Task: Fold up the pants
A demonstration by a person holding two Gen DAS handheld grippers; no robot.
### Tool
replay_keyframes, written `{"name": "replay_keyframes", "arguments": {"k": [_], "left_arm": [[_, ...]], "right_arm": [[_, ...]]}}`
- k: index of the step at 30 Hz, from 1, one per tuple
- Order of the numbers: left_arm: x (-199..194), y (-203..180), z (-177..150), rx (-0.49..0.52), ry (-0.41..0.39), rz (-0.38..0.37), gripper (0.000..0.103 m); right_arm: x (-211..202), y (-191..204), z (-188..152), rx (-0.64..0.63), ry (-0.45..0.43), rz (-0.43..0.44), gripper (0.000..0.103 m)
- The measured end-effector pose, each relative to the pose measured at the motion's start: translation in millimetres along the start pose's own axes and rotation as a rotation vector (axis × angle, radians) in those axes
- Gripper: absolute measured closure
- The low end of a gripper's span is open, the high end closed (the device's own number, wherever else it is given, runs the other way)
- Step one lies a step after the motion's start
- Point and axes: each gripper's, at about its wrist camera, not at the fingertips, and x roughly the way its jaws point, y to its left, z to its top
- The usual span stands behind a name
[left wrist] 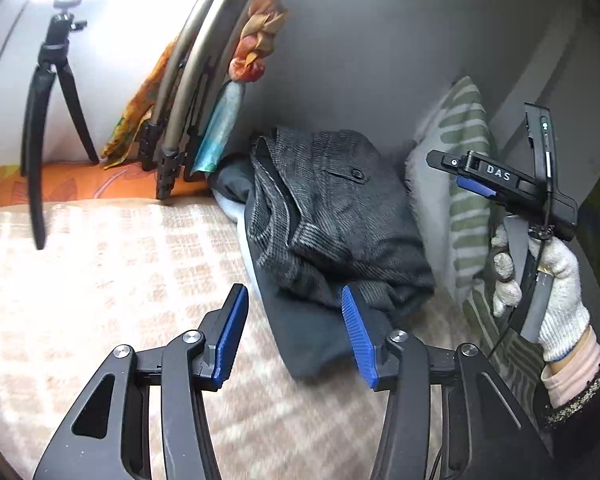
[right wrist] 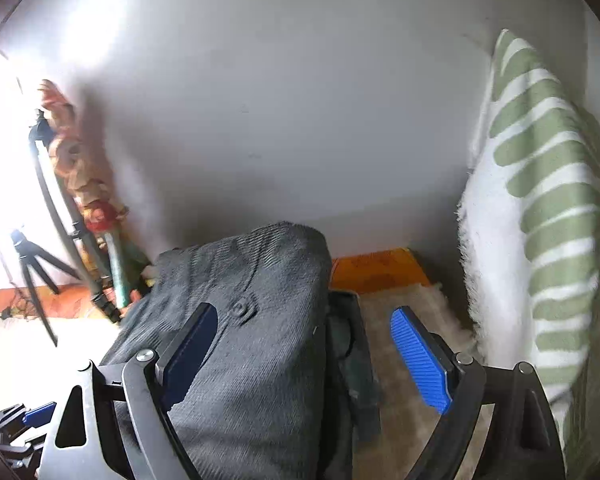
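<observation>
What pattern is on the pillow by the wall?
White with green leaf-like stripes, on the pillow; clearest in the right wrist view.

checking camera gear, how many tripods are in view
1: a black tripod stands at the far left on the bed's checked blanket, left of the pants pile. Others may be hidden.

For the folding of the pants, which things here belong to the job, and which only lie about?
Job:
grey pants
left claw, open
right claw, open
dark garments under the pants

Lying about:
green-striped pillow
black tripod
checked blanket
</observation>
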Motion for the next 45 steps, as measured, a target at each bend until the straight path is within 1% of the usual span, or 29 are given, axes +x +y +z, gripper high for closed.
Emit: {"name": "replay_keyframes", "arguments": {"k": [1, 4, 6, 11, 14, 16, 19, 23, 24, 27, 29, 30, 32, 36, 38, 41, 45], "left_arm": [[-13.7, -0.5, -3.9, 0.013, -0.006, 0.002, 0.056], [-35.9, -5.5, -10.4, 0.034, -0.03, -0.001, 0.056], [-54.3, -7.8, -16.0, 0.048, -0.045, -0.001, 0.049], [-93.7, -15.5, -31.4, 0.103, -0.065, 0.018, 0.047], [-116.1, -18.4, -43.4, 0.128, -0.067, 0.031, 0.047], [-130.6, -20.4, -52.6, 0.158, -0.077, 0.049, 0.047], [-149.6, -20.7, -65.8, 0.186, -0.081, 0.068, 0.042], [-167.9, -18.6, -80.4, 0.201, -0.081, 0.079, 0.041], [-172.6, -18.2, -83.9, 0.204, -0.081, 0.079, 0.039], [-183.6, -19.0, -92.7, 0.223, -0.088, 0.102, 0.029], [-191.8, -20.8, -98.5, 0.246, -0.112, 0.131, 0.028], [-196.0, -21.1, -101.8, 0.256, -0.126, 0.146, 0.026], [-200.1, -20.8, -106.2, 0.264, -0.136, 0.156, 0.022], [-201.8, -17.5, -112.3, 0.261, -0.142, 0.151, 0.022], [-200.5, -17.2, -113.2, 0.265, -0.133, 0.156, 0.022], [-201.2, -14.9, -113.9, 0.26, -0.145, 0.159, 0.022], [-201.5, -14.2, -115.0, 0.265, -0.152, 0.181, 0.022]], "right_arm": [[-8.5, 2.9, -4.8, -0.002, -0.003, 0.001, 0.011], [-41.0, 15.7, -22.4, -0.028, -0.027, -0.014, 0.006], [-63.2, 25.7, -37.5, -0.04, -0.047, -0.02, 0.0], [-108.8, 45.7, -77.1, -0.019, -0.059, 0.016, 0.0], [-133.6, 56.2, -102.4, 0.005, -0.064, 0.006, 0.0], [-143.2, 60.9, -114.7, 0.01, -0.067, -0.004, 0.0], [-163.3, 73.3, -136.8, 0.008, -0.074, -0.025, 0.0], [-182.2, 86.4, -158.0, 0.024, -0.074, -0.018, 0.0], [-187.0, 90.9, -162.9, 0.022, -0.075, -0.021, 0.0], [-198.5, 104.9, -178.5, 0.009, -0.083, -0.045, 0.0], [-206.4, 114.0, -189.4, 0.006, -0.092, -0.062, 0.0], [-209.3, 117.6, -194.1, 0.007, -0.097, -0.068, 0.0], [-212.6, 123.8, -202.6, 0.01, -0.1, -0.072, 0.0], [-210.1, 129.2, -212.4, 0.02, -0.085, -0.064, 0.0], [-209.4, 130.4, -216.0, 0.036, -0.079, -0.045, 0.0], [-210.9, 134.4, -218.8, 0.044, -0.091, -0.031, 0.0], [-213.4, 142.3, -218.2, 0.039, -0.112, -0.019, 0.0]]}}
